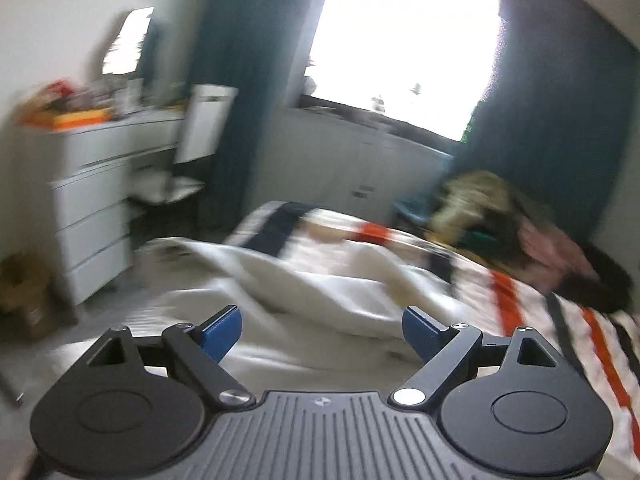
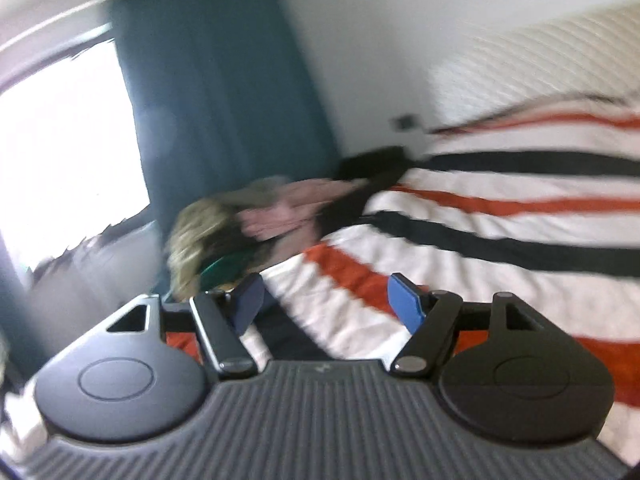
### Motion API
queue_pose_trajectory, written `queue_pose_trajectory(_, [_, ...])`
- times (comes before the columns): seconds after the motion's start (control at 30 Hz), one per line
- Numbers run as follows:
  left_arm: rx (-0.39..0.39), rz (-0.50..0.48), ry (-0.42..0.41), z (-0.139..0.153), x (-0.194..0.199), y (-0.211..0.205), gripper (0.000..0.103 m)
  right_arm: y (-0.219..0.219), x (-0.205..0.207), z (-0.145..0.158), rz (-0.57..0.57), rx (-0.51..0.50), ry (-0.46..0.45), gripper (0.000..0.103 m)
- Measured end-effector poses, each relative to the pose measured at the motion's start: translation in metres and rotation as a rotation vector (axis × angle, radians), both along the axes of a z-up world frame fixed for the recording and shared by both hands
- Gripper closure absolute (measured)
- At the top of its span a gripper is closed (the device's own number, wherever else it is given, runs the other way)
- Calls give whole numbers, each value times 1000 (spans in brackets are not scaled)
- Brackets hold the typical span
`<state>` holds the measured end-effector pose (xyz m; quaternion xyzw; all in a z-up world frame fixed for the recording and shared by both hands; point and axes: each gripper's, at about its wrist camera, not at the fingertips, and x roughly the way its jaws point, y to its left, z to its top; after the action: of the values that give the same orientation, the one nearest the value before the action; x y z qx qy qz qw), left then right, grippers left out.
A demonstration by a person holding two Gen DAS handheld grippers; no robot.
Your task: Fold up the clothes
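Left wrist view: the left gripper [image 1: 322, 332], fingers spread and empty, hovers over a white garment [image 1: 304, 280] lying on the striped bedspread [image 1: 520, 292]; a clothes pile [image 1: 516, 224] sits beyond it, a white dresser [image 1: 96, 200] beside the bed. Right wrist view: the right gripper [image 2: 324, 304], also spread and empty, is above the bedspread [image 2: 500, 216], with the pile [image 2: 248, 220] at its edge; garment and dresser unseen

A bed [image 1: 520, 280] carries everything, spread with a white cover [image 2: 500, 184] striped in orange and black. A white garment [image 1: 320, 276] lies rumpled across the cover near the bed's foot. Toward the window side, a blurred heap of clothes [image 2: 248, 216] in tan, pink, green and black sits on the cover.
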<state>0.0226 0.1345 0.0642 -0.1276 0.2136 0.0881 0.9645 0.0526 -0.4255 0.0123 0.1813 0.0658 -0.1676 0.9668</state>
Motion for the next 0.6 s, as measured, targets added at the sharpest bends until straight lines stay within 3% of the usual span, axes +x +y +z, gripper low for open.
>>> queue_pose_trajectory(0.07, [1,-60,5,-4,15,-31,14,20,5,0,102,-57,13,32])
queue_pose_trajectory(0.23, [28,-174,24,-23,46,-98,14,52,7,-2,286,-75,19,32])
queue_pose_trajectory(0.5, [117,-212,109,-103,38,-157,14,73,7,-5,393,-18,20,34])
queue_pose_trajectory(0.6, [145,-227,163,-125,40,-163,14,80,9,-6,431,-32,38,61])
